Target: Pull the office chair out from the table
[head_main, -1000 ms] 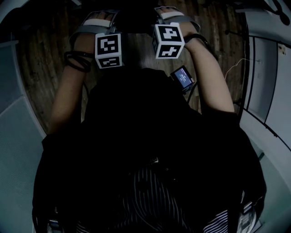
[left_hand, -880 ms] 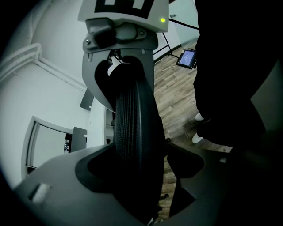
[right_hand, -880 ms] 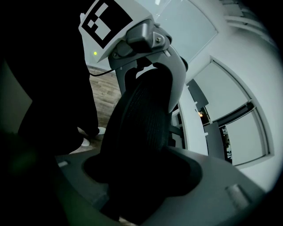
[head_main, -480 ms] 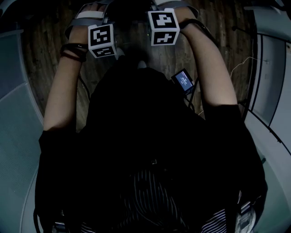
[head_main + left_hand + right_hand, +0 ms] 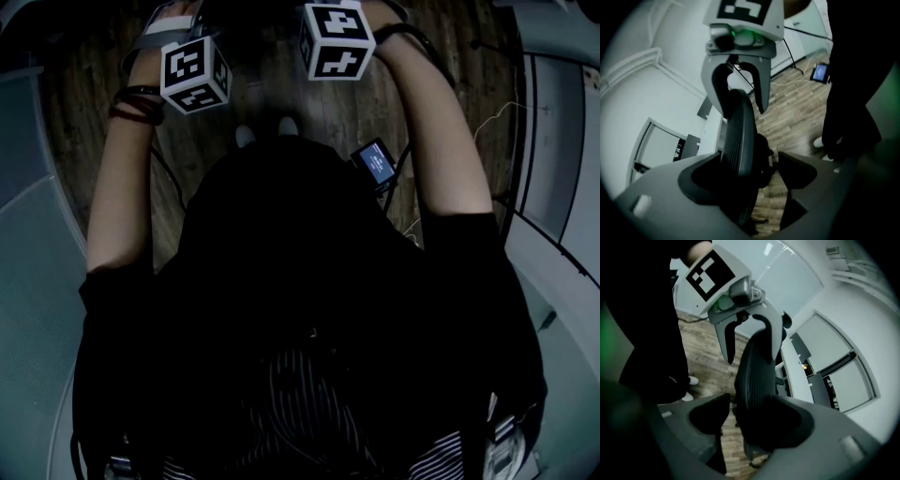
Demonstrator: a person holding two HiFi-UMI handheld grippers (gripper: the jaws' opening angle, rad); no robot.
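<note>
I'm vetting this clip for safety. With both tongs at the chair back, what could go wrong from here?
1. The left tongs and right tongs are both open, with the chair back loose between their jaws; a pull now could slip off it.
2. The person's shoes stand right behind it, so if it rolls back it might hit them.

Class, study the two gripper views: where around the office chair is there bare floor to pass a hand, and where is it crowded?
Free: the wood floor between the office chair's backrest and the person's shoes. Crowded: beyond the backrest, where the white table and dark panels close in.
</note>
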